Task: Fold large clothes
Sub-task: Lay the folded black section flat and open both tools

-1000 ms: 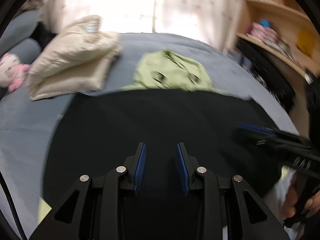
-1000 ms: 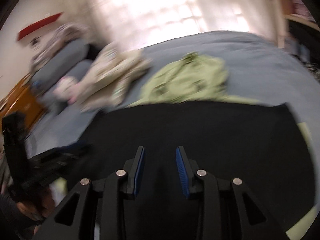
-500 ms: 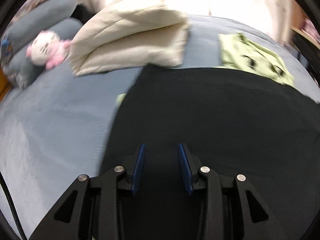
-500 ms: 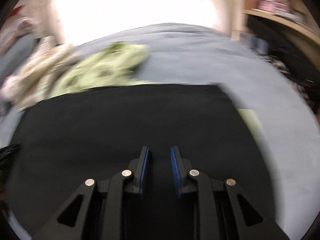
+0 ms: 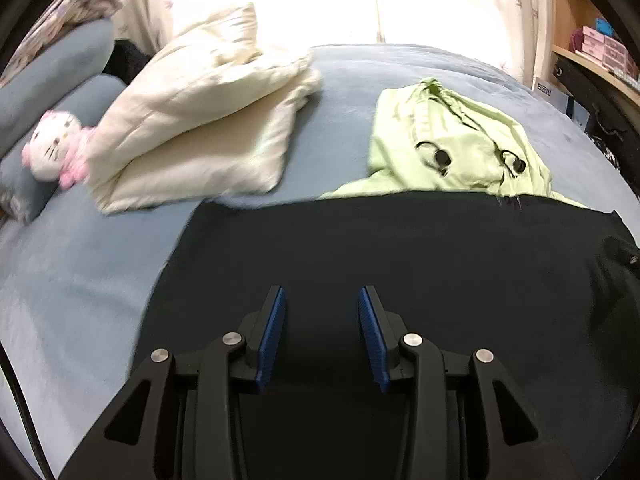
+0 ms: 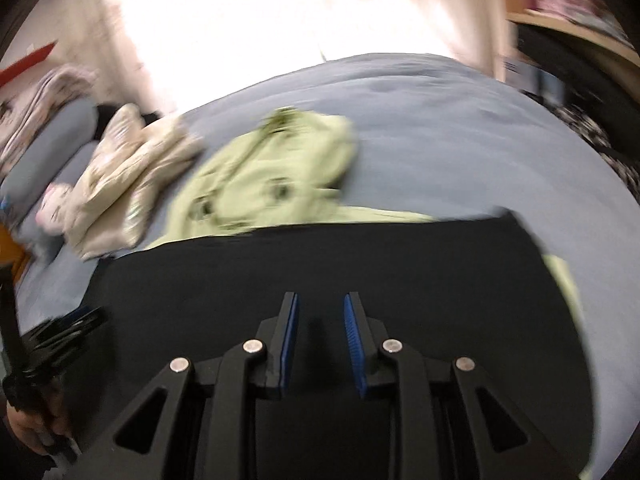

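Left wrist view: the black garment (image 5: 400, 264) lies flat across the near bed (image 5: 80, 280), both the left gripper (image 5: 322, 328) and right gripper (image 6: 320, 332) empty, jaws narrowly parted, left just opening; pinch an edge squarely, likely its corners.

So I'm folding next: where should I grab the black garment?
Pinch the black garment at its two far corners, left gripper taking the left one, right gripper the right. It lies flat, so come from above with one finger slid under the edge.
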Action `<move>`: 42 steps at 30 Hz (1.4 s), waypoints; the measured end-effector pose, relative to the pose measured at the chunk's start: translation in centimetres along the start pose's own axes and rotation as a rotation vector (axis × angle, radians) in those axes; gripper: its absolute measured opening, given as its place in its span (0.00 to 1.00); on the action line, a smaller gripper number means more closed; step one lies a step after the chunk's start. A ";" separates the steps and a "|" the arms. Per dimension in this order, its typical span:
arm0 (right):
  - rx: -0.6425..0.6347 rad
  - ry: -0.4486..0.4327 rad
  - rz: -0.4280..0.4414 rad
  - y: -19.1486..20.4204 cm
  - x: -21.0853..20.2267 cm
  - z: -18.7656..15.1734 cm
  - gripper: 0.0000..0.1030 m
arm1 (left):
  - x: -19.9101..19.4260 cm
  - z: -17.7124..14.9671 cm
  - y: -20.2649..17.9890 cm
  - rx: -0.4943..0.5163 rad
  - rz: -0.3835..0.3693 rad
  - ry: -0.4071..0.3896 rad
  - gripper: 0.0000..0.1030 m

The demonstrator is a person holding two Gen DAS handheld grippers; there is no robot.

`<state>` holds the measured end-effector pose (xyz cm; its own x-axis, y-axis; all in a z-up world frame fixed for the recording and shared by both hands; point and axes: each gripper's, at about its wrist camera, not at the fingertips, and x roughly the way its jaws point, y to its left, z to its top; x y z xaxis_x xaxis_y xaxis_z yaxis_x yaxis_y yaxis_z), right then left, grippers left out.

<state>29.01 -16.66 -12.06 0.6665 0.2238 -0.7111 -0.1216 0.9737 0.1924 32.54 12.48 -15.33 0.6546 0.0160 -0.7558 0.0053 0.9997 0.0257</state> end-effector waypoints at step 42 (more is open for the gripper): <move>0.258 0.001 -0.225 -14.4 -5.8 -1.9 0.27 | -2.1 1.1 9.2 -0.119 0.074 0.056 0.75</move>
<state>25.49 -31.89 -12.02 0.6544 0.0045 -0.7561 0.2189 0.9560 0.1951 32.06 21.63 -12.83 0.6064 0.0872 -0.7904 -0.1334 0.9910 0.0070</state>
